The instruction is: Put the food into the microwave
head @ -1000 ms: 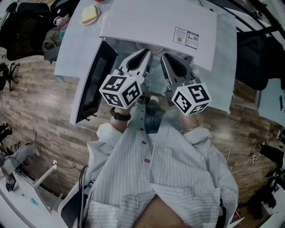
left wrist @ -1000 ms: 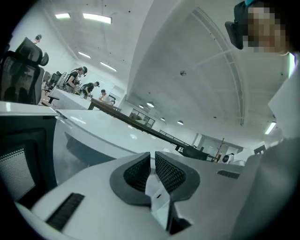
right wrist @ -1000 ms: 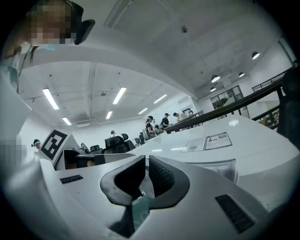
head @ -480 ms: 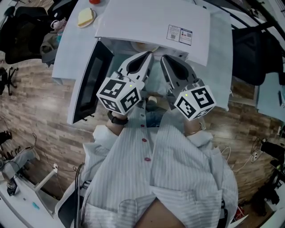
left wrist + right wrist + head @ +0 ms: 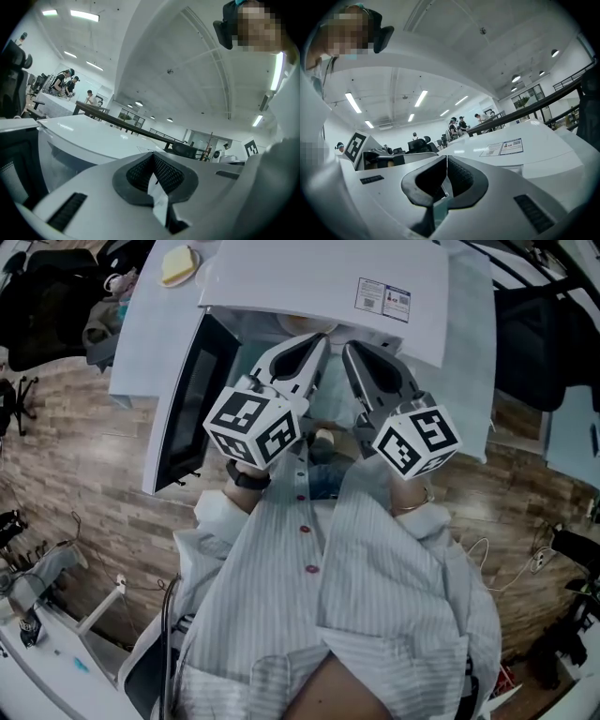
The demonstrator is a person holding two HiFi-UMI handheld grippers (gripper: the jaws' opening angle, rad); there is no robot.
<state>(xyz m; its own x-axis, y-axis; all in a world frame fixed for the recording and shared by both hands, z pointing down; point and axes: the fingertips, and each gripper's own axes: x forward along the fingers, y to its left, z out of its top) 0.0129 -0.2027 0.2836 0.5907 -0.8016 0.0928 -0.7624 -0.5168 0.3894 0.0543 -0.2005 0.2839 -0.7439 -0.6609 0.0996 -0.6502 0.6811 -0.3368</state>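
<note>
before one microwave [image 5: 309,277] — left claw [image 5: 314,343], right claw [image 5: 350,349], both closed

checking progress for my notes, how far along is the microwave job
Done: the door stands open. In hand: nothing; the left tool and right tool are shut and empty in front of the microwave. Left: the food sits on the table beside it, to go inside.

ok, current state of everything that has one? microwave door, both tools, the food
white microwave door: open, swung out to the left
left tool: shut, jaws together, in front of the microwave opening
right tool: shut, jaws together, beside the left one
yellow slice of food: lying on the white table beside the microwave, not yet inside
</note>
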